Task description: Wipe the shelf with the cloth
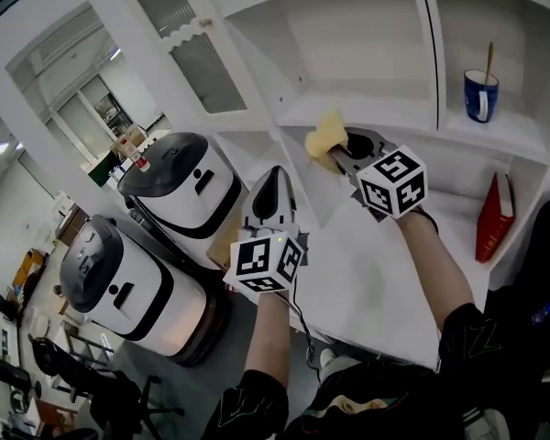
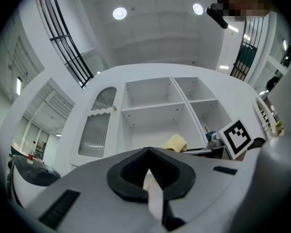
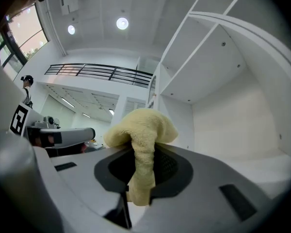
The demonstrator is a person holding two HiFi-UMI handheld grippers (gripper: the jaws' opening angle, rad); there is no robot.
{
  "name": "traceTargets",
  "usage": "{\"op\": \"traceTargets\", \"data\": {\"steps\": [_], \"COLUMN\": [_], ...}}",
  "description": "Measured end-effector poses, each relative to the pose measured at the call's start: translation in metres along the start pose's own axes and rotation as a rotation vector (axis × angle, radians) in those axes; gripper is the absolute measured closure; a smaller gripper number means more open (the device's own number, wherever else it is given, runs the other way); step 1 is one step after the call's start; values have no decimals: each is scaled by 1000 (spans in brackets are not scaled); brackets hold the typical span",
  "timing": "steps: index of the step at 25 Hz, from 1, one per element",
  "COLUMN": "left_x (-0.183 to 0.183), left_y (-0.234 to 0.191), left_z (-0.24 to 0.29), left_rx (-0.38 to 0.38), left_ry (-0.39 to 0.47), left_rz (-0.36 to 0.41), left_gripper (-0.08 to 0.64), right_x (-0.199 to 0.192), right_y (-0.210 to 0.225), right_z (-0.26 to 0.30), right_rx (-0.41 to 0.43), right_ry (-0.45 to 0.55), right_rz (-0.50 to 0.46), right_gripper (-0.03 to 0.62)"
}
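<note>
Fingers point(image 3: 173, 165) on your right gripper point(image 1: 341, 154) pinch the cloth point(image 1: 324, 136) at the shelf point(image 1: 385, 110) front edge; left gripper point(image 1: 274, 180) closed, empty.

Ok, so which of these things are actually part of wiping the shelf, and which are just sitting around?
Part of the job:
- yellow cloth, pinched in the right gripper
- white shelf

Just lying about:
- blue mug with a stick in it, in the right compartment
- red book leaning below it
- white machines on the floor
- left gripper, shut on nothing
</note>
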State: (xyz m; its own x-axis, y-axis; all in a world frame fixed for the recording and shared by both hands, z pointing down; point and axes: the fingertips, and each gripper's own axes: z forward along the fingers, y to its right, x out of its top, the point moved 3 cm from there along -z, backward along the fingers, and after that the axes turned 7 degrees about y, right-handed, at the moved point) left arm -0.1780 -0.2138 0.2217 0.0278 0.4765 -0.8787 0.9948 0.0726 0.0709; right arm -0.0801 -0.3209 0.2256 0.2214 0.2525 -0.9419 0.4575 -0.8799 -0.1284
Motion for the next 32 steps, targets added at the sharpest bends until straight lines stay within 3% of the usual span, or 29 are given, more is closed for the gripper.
{"op": "traceTargets", "data": {"steps": [7,14,18,32], "left_x": [2,11,7,13], "left_y": [-30,-60,-71,-106], "left_z": [37,73,89,137], "left_rx": [-50,-101,-107,-173], "left_ry": [30,75,83,138], "left_rz": [-14,5,88,43], "left_gripper": [561,560,560,560], "right_x": [35,63,70,95], "right_y": [24,46,57,108], "right_z": [65,133,159,230], "right_rx": [-17,-32,-56,-187], "right_ry": [18,23,22,12], "right_rz": [-177,-256,-286,-412], "right_gripper": [529,529,529,529]}}
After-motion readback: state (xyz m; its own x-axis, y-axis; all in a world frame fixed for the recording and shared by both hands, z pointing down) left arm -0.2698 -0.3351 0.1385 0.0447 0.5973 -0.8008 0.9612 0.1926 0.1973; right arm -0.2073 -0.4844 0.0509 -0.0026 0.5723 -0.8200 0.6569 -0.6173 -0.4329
